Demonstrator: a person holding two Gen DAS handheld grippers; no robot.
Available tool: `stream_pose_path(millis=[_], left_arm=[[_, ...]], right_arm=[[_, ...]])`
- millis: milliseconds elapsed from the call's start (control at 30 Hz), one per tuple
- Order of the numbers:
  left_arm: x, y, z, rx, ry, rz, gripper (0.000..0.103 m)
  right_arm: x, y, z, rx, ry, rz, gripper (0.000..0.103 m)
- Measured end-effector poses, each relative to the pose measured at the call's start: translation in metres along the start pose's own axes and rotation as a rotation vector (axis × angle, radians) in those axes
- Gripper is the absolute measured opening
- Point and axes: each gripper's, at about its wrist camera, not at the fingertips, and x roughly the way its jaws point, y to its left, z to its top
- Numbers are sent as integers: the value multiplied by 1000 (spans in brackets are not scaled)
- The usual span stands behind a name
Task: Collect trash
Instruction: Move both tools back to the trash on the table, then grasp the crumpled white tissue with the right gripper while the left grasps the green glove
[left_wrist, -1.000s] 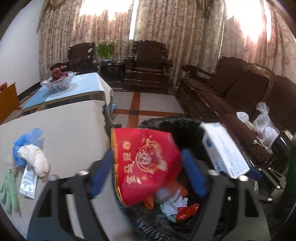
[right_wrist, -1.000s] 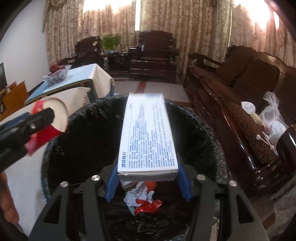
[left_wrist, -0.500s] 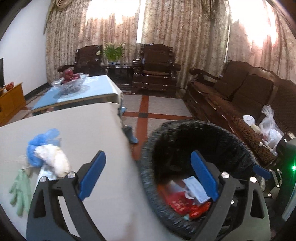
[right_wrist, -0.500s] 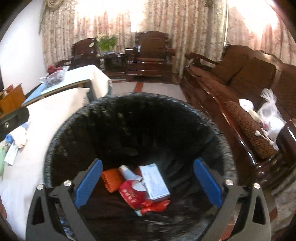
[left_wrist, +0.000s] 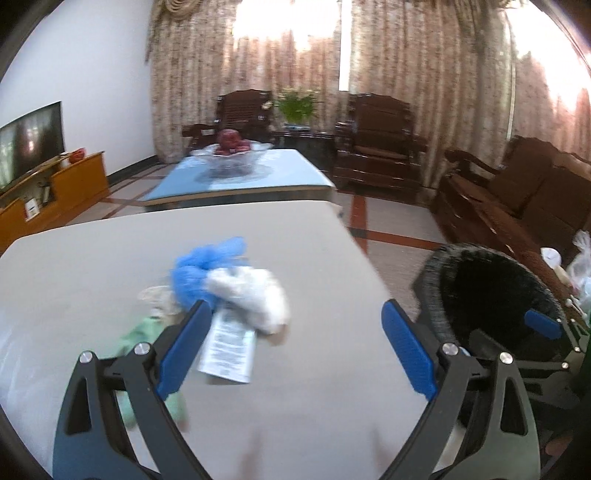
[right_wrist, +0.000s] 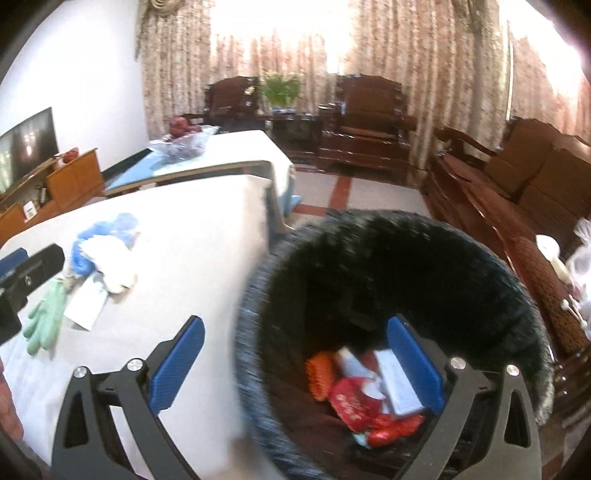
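Black-lined trash bin (right_wrist: 424, 266) stands at the bench's right edge, holding a white box (right_wrist: 397, 380), red wrapper (right_wrist: 351, 400) and orange piece (right_wrist: 319, 374). Right gripper (right_wrist: 295, 365): above the bin rim, jaws wide, empty. Left gripper (left_wrist: 293, 349): above the bench (left_wrist: 92, 266), jaws wide, empty. Near left on bench: blue wad (left_wrist: 207, 264), white wad (left_wrist: 255, 295), printed packet (left_wrist: 229, 349), green glove (right_wrist: 46, 321).

Left wrist view over table (left_wrist: 295, 258), right over bin (right_wrist: 480, 258), both sharing table
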Motion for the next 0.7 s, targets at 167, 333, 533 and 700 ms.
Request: stream_pose_path(millis=[167,333,533,700], left_arm=[[-7,34,9,-23,-17,56,91],[-10,62,12,-52,-27,101,91],[-8,95,12,-77,-29,153,91],[-4,117,9,-83,-29,192,91]], right_arm=[[2,35,13,-28,-25,51,97],[7,64,23,-47,-49,91,97],[20,99,28,-62,-75,124,97],[39,127,30,-86,-66,154,92]])
